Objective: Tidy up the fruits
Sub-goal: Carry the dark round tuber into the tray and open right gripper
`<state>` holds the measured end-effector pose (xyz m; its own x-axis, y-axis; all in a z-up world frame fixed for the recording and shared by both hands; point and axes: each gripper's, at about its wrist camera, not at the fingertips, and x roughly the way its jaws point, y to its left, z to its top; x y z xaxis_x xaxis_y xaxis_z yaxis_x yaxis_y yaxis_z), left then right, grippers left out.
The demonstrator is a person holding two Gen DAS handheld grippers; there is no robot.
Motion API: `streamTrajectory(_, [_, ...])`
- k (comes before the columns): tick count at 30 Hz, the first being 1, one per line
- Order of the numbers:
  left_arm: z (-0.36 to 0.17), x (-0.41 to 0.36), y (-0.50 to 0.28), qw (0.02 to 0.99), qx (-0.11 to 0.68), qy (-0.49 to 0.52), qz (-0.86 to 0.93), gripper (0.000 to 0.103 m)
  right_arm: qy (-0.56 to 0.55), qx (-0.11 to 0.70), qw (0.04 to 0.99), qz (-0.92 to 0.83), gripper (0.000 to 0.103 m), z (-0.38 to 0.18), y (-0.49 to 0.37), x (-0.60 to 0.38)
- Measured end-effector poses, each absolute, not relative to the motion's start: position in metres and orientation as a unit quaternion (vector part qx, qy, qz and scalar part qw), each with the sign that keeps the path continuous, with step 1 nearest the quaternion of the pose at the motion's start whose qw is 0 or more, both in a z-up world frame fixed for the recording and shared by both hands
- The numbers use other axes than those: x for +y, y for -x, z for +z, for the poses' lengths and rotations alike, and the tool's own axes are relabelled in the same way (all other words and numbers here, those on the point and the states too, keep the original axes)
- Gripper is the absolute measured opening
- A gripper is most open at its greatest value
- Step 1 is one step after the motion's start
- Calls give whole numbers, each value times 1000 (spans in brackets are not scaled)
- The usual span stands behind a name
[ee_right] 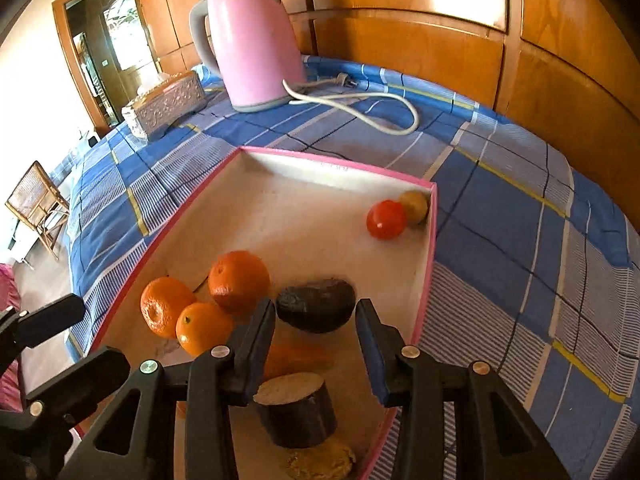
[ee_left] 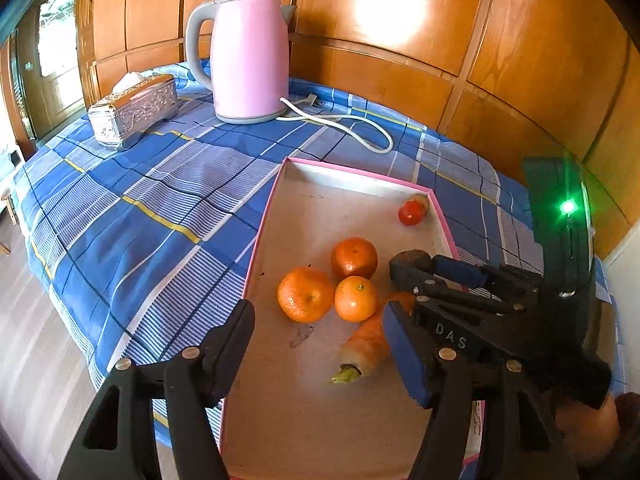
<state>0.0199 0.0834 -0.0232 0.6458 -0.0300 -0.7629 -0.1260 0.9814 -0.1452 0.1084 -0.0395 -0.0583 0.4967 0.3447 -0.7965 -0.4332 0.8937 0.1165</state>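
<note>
A pink-rimmed shallow box lies on the checked cloth. In it are three oranges, a carrot, a dark avocado, a cut dark eggplant piece, a brown lumpy piece, a red tomato and a yellowish fruit in the far corner. My left gripper is open over the oranges and carrot. My right gripper is open, its fingers on either side of the avocado's near end.
A pink kettle with a white cord stands at the back. A silver tissue box is at the back left. Wooden panelling is behind the table. A cane chair stands on the floor to the left.
</note>
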Motion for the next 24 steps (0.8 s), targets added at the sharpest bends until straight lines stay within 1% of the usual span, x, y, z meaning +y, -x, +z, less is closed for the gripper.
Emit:
streamTrajectory(10, [-20, 83, -16, 905, 415, 91, 30, 75, 40, 449, 864, 224, 43, -58, -101, -43])
streamTrajectory(17, [-12, 81, -10, 911, 401, 87, 34, 81, 27, 417, 883, 214, 43, -40, -79, -54])
streamTrajectory(20, [-6, 78, -5, 917, 389, 83, 38, 86, 24, 398, 897, 194, 43, -32, -66, -62])
streamTrajectory(22, [-2, 75, -1, 921, 380, 76, 40, 93, 16, 385, 905, 181, 43, -27, -56, -69])
streamTrajectory(24, [1, 72, 2, 925, 371, 72, 41, 99, 13, 373, 913, 163, 43, -23, -45, -76])
